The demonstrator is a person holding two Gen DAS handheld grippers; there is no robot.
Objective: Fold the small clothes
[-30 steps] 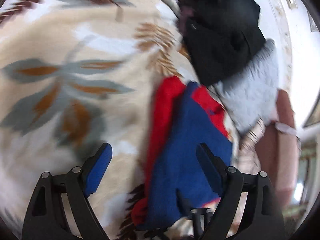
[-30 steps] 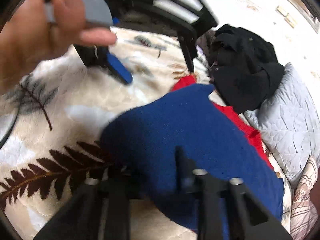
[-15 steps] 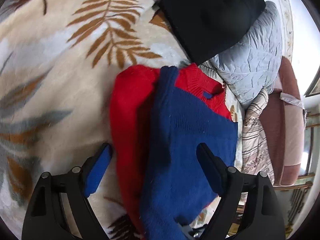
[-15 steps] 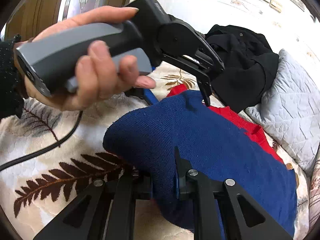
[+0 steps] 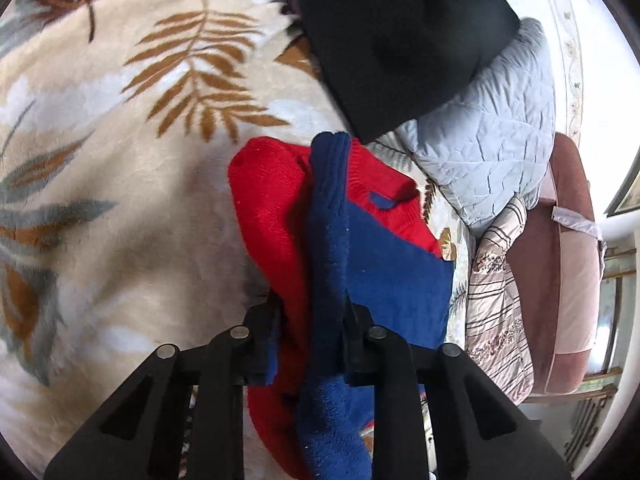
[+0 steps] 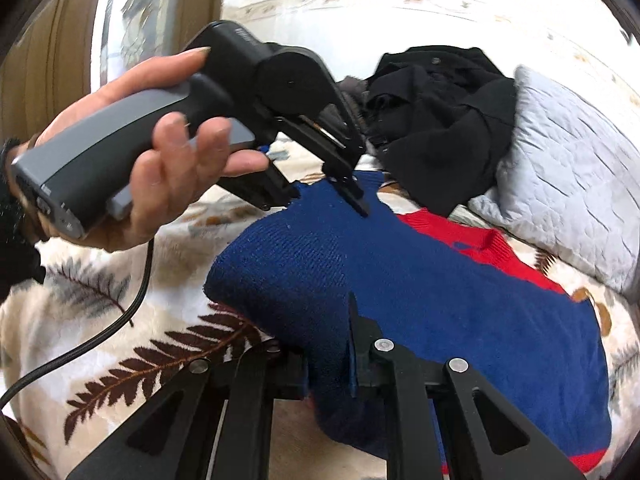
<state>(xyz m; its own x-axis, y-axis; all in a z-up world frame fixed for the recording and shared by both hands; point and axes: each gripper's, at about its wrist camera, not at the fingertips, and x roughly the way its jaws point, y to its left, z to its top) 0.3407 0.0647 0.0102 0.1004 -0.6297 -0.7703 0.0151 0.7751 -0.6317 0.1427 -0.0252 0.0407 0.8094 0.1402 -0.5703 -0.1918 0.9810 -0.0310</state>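
Observation:
A small red and blue knitted sweater (image 5: 384,256) lies on the leaf-patterned blanket (image 5: 120,160), with a blue sleeve folded along its middle. My left gripper (image 5: 310,332) is closing its jaws on a raised ridge of red and blue knit, and the pads press on it. In the right wrist view a hand (image 6: 152,184) holds that left gripper (image 6: 324,196) at the far edge of the sweater (image 6: 460,300). My right gripper (image 6: 328,364) is shut on the near blue edge, which is lifted off the blanket.
A black garment (image 5: 400,32) is heaped beyond the sweater, partly on a grey quilted pillow (image 5: 492,140). Striped cloth (image 5: 500,300) and a pink-brown cushion (image 5: 568,260) lie at the right. A black cable (image 6: 100,340) trails over the blanket at the left.
The left gripper's jaws went from wide apart to pinched on the sweater's middle. The right gripper lifted the blue edge higher and rolled a little.

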